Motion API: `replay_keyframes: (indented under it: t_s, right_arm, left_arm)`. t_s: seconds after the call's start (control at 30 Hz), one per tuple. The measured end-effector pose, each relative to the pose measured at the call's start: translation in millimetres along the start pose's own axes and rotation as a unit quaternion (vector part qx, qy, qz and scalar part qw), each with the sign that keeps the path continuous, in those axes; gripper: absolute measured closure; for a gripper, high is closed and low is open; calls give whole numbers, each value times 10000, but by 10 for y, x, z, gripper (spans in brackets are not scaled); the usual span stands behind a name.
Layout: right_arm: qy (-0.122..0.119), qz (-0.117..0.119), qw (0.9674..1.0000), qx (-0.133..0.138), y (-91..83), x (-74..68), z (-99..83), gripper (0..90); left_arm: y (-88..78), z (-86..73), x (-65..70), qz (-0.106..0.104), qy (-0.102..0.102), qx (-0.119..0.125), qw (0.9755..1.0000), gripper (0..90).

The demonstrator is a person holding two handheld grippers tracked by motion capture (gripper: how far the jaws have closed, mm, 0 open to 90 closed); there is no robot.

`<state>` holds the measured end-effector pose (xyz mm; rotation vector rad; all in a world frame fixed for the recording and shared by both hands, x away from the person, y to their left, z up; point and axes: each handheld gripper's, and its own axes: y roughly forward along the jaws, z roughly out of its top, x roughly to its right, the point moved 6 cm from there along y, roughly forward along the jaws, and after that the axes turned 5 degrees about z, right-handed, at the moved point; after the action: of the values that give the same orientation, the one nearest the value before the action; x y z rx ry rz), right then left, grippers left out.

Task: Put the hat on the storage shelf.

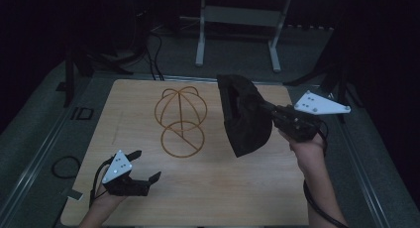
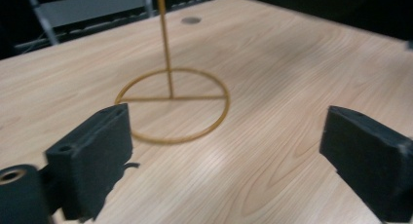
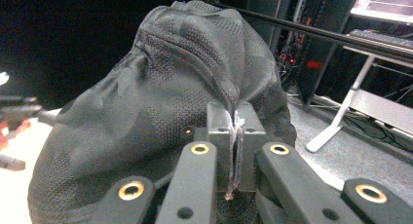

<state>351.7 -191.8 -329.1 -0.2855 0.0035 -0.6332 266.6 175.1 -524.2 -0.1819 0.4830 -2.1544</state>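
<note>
R gripper [image 1: 271,115] is clamped on the edge of the black cap [image 1: 243,116], held up over the bench's right half w/ the wire hat stand [image 1: 180,120] to its left near mid-bench, while the L gripper [image 1: 146,164], jaws apart & empty, sits by the near-left corner.

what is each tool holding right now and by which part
The right tool is shut on the black cap, pinching a fold of fabric at its edge. The left tool is open and holds nothing.

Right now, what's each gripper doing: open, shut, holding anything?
Left gripper: open, nothing between its jaws, low over the table.
Right gripper: shut on the black cap, held up off the table.
</note>
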Motion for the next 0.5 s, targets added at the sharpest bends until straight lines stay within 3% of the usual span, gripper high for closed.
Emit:
replay_keyframes:
  t_s: [0.2, 0.37, 0.5]
  right_arm:
    - [-10, 0, 10000, 31, 133, 57, 177, 881]
    - [-61, 44, 9999, 89, 253, 56, 375, 881]
    - [-90, 177, 9998, 52, 419, -6, 483, 881]
  left_arm:
    - [51, -196, -15, 311, 63, 15, 9995, 24]
    - [59, -335, -75, 465, -243, 98, 9986, 25]
    - [23, -375, -116, 499, -335, 142, 9981, 25]
